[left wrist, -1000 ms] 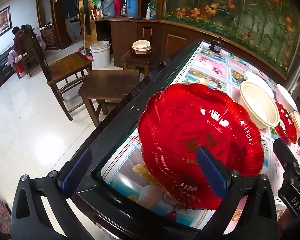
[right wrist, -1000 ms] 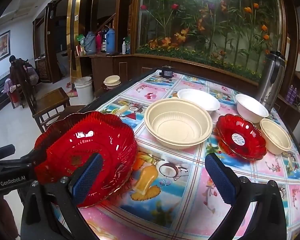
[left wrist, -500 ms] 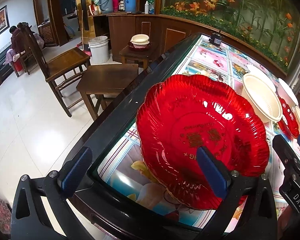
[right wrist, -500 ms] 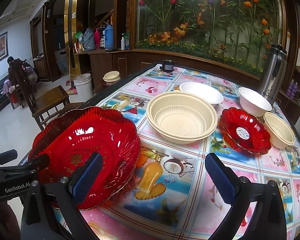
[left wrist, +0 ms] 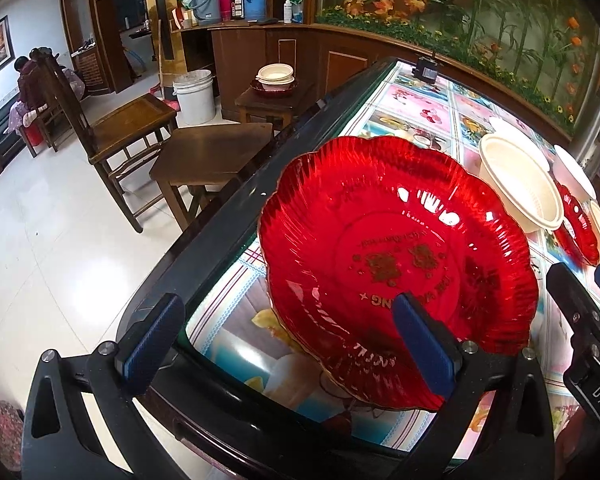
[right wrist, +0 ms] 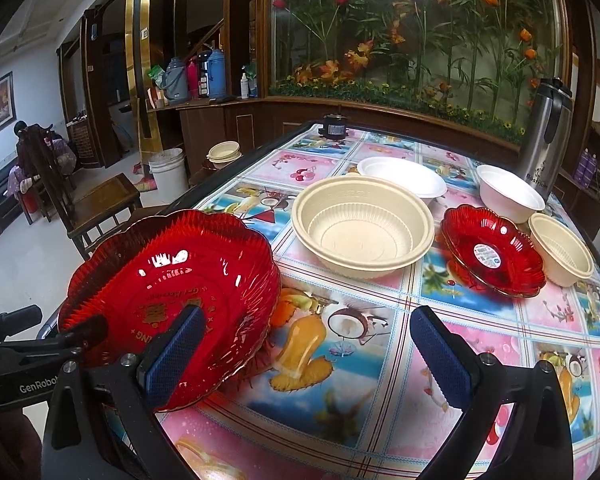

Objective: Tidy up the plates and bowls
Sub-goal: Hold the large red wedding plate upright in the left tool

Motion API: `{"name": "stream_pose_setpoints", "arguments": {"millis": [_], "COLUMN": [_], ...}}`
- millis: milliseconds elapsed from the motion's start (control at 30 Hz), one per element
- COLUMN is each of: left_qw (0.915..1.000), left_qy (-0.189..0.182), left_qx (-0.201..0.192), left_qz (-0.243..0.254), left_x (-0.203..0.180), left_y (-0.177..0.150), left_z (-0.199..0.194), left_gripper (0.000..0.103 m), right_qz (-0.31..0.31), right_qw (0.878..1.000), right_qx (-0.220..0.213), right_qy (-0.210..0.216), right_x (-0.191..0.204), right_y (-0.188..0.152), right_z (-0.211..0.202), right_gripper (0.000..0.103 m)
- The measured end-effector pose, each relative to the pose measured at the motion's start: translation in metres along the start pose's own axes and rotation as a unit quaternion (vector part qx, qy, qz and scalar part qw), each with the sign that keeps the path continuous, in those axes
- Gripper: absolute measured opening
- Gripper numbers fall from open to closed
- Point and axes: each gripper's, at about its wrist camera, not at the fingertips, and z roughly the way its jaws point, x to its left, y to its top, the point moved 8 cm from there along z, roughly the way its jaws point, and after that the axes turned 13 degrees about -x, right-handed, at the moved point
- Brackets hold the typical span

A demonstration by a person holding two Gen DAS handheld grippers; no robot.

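Observation:
A large red scalloped plate (left wrist: 396,264) stands tilted at the near left corner of the table; it also shows in the right wrist view (right wrist: 172,300). My left gripper (left wrist: 288,340) is open, its right finger over the plate's near inside. My right gripper (right wrist: 306,354) is open, its left finger in front of the plate's rim. A large cream bowl (right wrist: 362,228), a white plate (right wrist: 402,180), a small red plate (right wrist: 492,250), a white bowl (right wrist: 510,192) and a small cream bowl (right wrist: 560,250) sit further back.
The table (right wrist: 360,360) has a colourful fruit-print cover and a dark edge (left wrist: 228,216). A steel thermos (right wrist: 546,136) stands at the back right. Wooden stools (left wrist: 212,152) and a chair (left wrist: 128,128) stand left of the table, one stool bearing stacked bowls (left wrist: 276,76).
The large red plate has tipped up more towards the left camera and sits slightly nearer. Both grippers stay open.

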Motion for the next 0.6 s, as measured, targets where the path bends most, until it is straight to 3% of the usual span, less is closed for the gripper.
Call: {"name": "stream_pose_setpoints", "arguments": {"millis": [400, 600], "left_qw": [0.9987, 0.9987], "left_qy": [-0.021, -0.015], "left_qx": [0.005, 0.004], "left_qz": [0.045, 0.049], "left_x": [-0.029, -0.026], "left_y": [-0.010, -0.007], "left_z": [-0.005, -0.003], "left_gripper": [0.103, 0.103], "right_qz": [0.018, 0.035], "right_qw": [1.000, 0.999], "right_qx": [0.001, 0.001], "right_qy": [-0.005, -0.005], "right_x": [-0.016, -0.020], "right_y": [-0.003, 0.000], "right_z": [-0.007, -0.006], "right_gripper": [0.102, 0.102]}}
